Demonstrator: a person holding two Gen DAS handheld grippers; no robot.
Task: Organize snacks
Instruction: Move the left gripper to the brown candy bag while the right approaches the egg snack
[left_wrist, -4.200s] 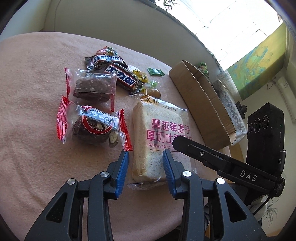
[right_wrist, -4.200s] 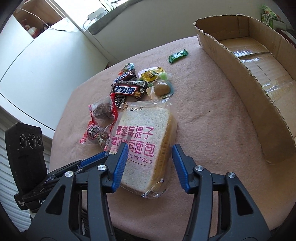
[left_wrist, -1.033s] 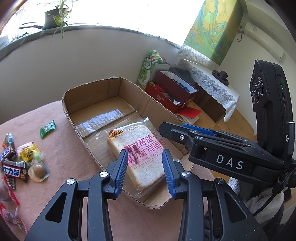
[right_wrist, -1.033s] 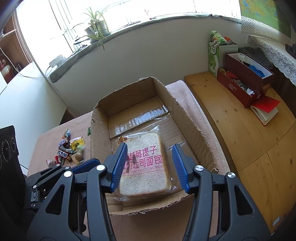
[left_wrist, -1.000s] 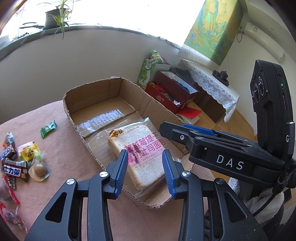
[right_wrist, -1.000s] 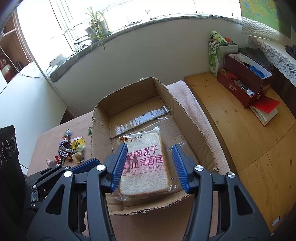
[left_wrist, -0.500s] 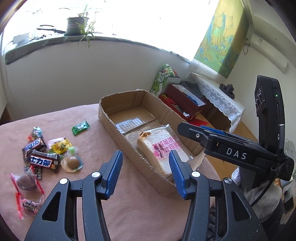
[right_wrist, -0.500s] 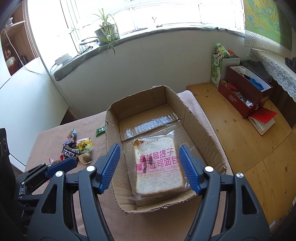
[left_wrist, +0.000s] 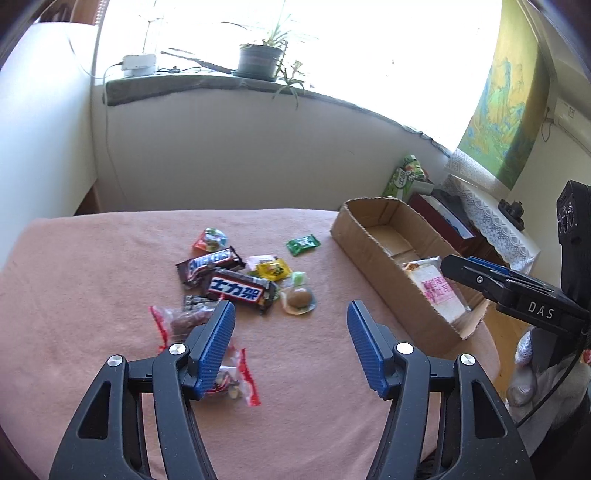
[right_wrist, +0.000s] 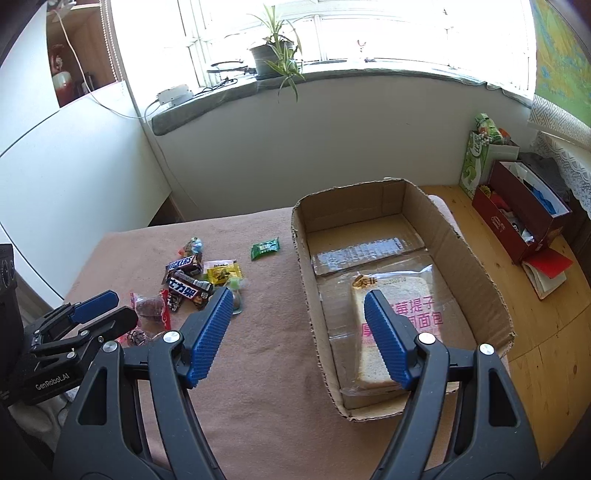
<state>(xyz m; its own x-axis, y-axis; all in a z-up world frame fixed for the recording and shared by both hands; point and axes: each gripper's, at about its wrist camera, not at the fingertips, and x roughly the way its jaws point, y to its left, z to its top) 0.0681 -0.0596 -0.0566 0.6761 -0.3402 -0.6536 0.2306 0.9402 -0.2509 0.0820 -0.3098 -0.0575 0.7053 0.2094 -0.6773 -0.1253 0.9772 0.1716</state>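
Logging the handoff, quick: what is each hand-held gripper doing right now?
Left hand-held gripper: open, holding nothing, jaws just been opening.
Right hand-held gripper: open, holding nothing, jaws just been opening.

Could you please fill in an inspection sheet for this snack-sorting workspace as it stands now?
Surface: pink blanket-covered table, wooden floor to its right.
Job's things: brown cardboard box holds one clear-bagged toast bread; loose pile outside it with brown Snickers bar, dark chocolate bar with white lettering, yellow candy, green candy packet, red-edged cake packets.
Clutter: nothing seen.
Grippers: left gripper and right gripper both empty; jaws have just been opening.
Cables: white cable running to the windowsill.
Surroundings: potted plant, red storage box on the floor.
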